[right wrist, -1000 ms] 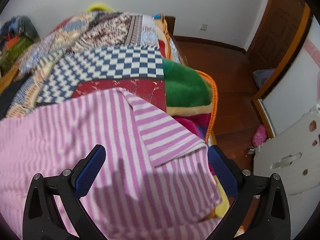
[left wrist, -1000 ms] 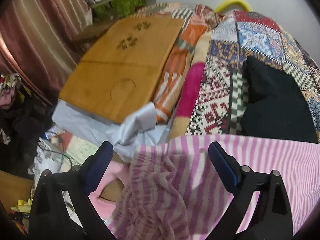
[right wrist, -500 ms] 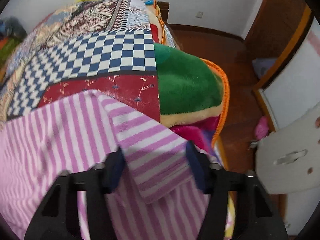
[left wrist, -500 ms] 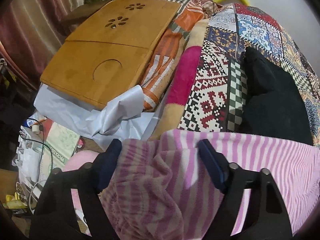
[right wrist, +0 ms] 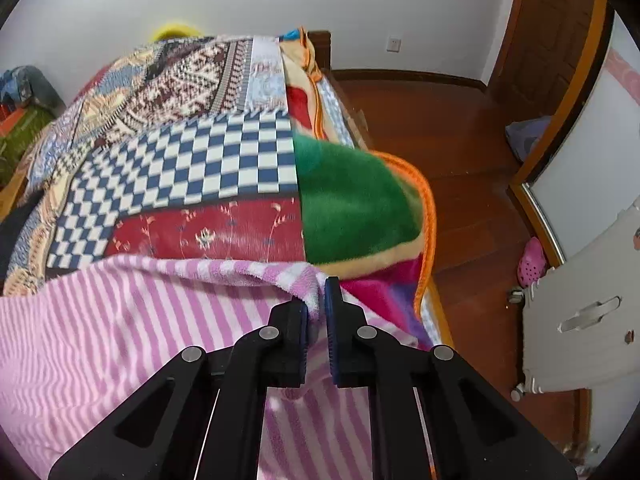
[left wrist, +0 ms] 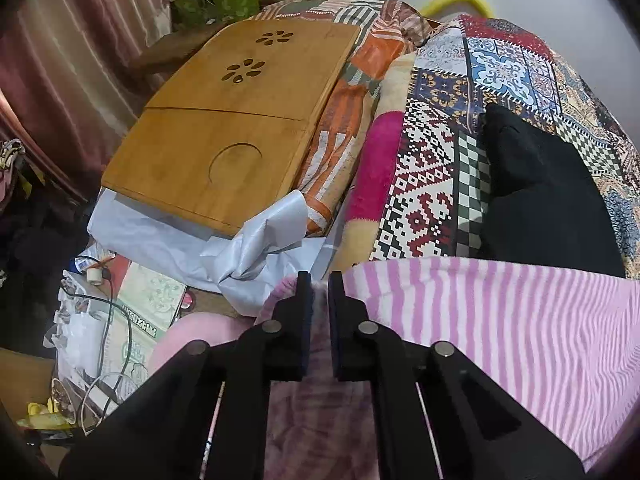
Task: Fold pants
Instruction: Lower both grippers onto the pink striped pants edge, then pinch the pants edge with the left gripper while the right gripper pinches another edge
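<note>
The pink-and-white striped pants (left wrist: 500, 320) lie across the near end of a patchwork bed. My left gripper (left wrist: 319, 292) is shut on the bunched left end of the pants, at the bed's left side. In the right wrist view the same pants (right wrist: 120, 340) spread to the left, and my right gripper (right wrist: 317, 300) is shut on their far right corner, which is pulled up into a ridge near the bed's right edge.
A black garment (left wrist: 548, 196) lies on the quilt (left wrist: 432, 168) beyond the pants. A wooden lap tray (left wrist: 224, 128) and white sheet (left wrist: 224, 248) sit left of the bed, above floor clutter. Right of the bed are bare wooden floor (right wrist: 460, 152), a pink shoe (right wrist: 530, 260) and a white panel (right wrist: 584, 320).
Both grippers were open over the pants a second ago. Both have moved forward to the fabric's edge and closed on it, the right one lifting its corner.
</note>
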`<state>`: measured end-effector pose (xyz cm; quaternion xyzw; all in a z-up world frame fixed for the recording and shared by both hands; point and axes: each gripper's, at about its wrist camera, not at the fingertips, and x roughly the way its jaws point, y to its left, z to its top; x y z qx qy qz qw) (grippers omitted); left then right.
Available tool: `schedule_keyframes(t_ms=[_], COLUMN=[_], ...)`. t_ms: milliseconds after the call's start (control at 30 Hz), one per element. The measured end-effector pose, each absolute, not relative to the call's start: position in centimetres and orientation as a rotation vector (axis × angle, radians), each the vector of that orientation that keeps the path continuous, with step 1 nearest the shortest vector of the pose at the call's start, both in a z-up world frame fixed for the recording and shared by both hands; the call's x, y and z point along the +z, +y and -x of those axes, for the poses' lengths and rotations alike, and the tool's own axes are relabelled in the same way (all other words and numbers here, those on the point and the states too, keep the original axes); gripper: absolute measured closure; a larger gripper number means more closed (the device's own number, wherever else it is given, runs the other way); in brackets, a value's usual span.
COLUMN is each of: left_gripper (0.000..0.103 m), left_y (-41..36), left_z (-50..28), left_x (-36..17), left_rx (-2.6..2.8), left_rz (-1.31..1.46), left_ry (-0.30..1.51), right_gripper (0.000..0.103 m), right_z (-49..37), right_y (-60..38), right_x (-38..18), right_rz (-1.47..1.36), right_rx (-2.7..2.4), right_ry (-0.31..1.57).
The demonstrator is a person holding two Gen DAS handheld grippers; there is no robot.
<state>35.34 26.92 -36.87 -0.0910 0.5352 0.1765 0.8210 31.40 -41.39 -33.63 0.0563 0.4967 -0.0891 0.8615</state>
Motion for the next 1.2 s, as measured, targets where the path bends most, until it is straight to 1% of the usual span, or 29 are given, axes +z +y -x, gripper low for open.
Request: schedule_keyframes(t_ms=[33,100,133,167,233,300,500,533,600,667,700,767,800,867,933,1200], left_gripper=[0.096,0.092,0.079,0.055,0.034,0.034,0.032,0.032,0.042,0.059,0.063,0.079,0.082,0.098,0.098,0.098], left_y=[27.0,27.4,27.8,28.1,28.1,27.9,27.2,27.3,27.5,27.6,27.5,27.1,26.9,26.5,26.3,27.0], left_z=[-35.2,-35.1,-35.2,-35.2,-35.3,-35.5,-36.7,-36.8,-36.8,-36.8,-36.7,-36.4,-36.2,-36.2,-36.1,-35.3], left_x=[-36.7,-36.6,-36.6,-36.7,-36.9,-37.0,-39.8,-40.1,-40.3,-40.4,-40.2,-39.4,-38.8,-37.9,-37.0,-31.8], left_rx=[0.369,0.358,0.360,0.358,0.367,0.370,0.323,0.307,0.261,0.243,0.249,0.262,0.278,0.302,0.328,0.359], left_rz=[0.204,0.237,0.262,0.286,0.304,0.289,0.285,0.302,0.342,0.361,0.349,0.309,0.292,0.256,0.216,0.229], left_ry=[1.142,1.164,1.178,1.188,1.178,1.175,1.271,1.266,1.245,1.241,1.231,1.208,1.192,1.169,1.152,1.030], right_gripper=[0.096,0.096,0.096,0.096,0.096,0.096,0.096,0.096,0.096,0.096,0.096,0.096,0.096,0.096,0.096,0.098], right_z=[-31.4,-31.3,-31.3,-31.3,-31.2,-31.2,-30.6,-30.7,-30.5,-30.5,-30.5,-30.5,-30.5,-30.5,-30.5,-30.7], right_y=[-41.2,-41.1,-41.1,-40.9,-40.8,-40.7,-40.7,-40.7,-40.6,-40.5,-40.5,-40.5,-40.4,-40.3,-40.3,-41.2], right_x=[-33.5,-33.1,-32.9,-33.1,-33.3,-33.7,-34.9,-35.1,-35.4,-35.7,-35.7,-35.6,-35.5,-35.1,-34.7,-31.3], right_rz=[-0.116,-0.111,-0.110,-0.108,-0.109,-0.112,-0.127,-0.126,-0.123,-0.118,-0.118,-0.121,-0.120,-0.113,-0.117,-0.132], right_rx=[-0.187,-0.181,-0.177,-0.174,-0.169,-0.163,-0.154,-0.152,-0.148,-0.145,-0.143,-0.140,-0.140,-0.139,-0.136,-0.144], right_ry=[1.035,1.019,1.015,1.016,1.018,1.026,1.048,1.052,1.059,1.064,1.064,1.061,1.058,1.049,1.040,0.974])
